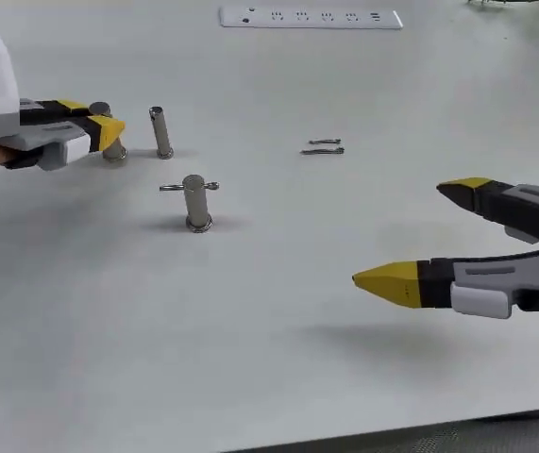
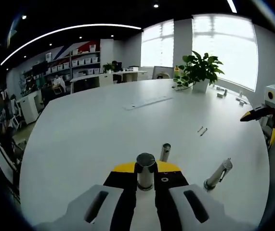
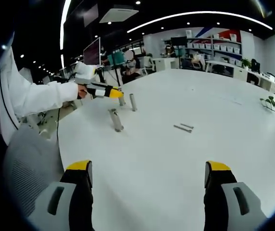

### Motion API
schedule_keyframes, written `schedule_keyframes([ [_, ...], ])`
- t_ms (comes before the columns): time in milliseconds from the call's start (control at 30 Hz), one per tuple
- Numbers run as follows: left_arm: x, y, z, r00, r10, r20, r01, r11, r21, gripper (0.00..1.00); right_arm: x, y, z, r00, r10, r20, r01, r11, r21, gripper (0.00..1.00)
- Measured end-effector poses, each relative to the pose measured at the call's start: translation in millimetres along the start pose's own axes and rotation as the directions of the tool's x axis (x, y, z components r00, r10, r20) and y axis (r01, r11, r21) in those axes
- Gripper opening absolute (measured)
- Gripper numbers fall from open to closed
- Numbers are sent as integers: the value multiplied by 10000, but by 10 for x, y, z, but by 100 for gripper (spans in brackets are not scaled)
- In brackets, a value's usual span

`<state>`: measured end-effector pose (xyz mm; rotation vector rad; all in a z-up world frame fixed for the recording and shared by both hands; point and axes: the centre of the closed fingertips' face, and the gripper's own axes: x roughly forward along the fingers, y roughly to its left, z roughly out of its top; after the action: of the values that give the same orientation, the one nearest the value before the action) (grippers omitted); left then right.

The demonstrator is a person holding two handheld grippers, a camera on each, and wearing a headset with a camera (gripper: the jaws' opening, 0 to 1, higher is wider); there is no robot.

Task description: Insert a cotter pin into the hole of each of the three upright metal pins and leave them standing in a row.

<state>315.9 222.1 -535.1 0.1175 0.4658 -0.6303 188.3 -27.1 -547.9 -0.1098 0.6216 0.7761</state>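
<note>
no readable text, labels, numbers

Bright, soft shadows, perhaps window-lit

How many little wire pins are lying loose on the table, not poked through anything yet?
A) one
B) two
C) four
B: two loose cotter pins lie side by side on the table. Another one is already pushed through the nearest metal pin.
</note>
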Motion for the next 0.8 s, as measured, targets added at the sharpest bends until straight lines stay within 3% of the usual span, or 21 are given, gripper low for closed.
schedule_keyframes([
  [133,-226,-186,320,9985,-148,522,139,9997,178,9,-27,-41,4,9999,-57,93,56,10000,38,95],
  [200,-312,-272,453,9980,-258,568,236,9989,400,9,-36,-51,6,9999,-68,117,68,10000,43,95],
  [400,-423,-435,736,9942,-683,836,577,9907,1236,9,-61,-70,12,9998,-42,211,42,10000,28,95],
  [433,-431,-453,754,9934,-722,892,612,9909,1200,9,-66,-66,16,9997,-34,238,34,10000,26,95],
  [500,-438,-575,854,9833,-1106,1444,1025,9928,626,9,-77,-70,26,9995,-49,314,48,10000,20,95],
  [667,-405,-791,886,9809,-1345,1407,1248,9893,758,9,-129,-89,33,9988,-104,479,102,9999,39,95],
  [800,-373,-1046,851,9793,-1655,1168,1516,9813,1190,9,-168,-86,28,9982,-106,584,103,9999,55,95],
])
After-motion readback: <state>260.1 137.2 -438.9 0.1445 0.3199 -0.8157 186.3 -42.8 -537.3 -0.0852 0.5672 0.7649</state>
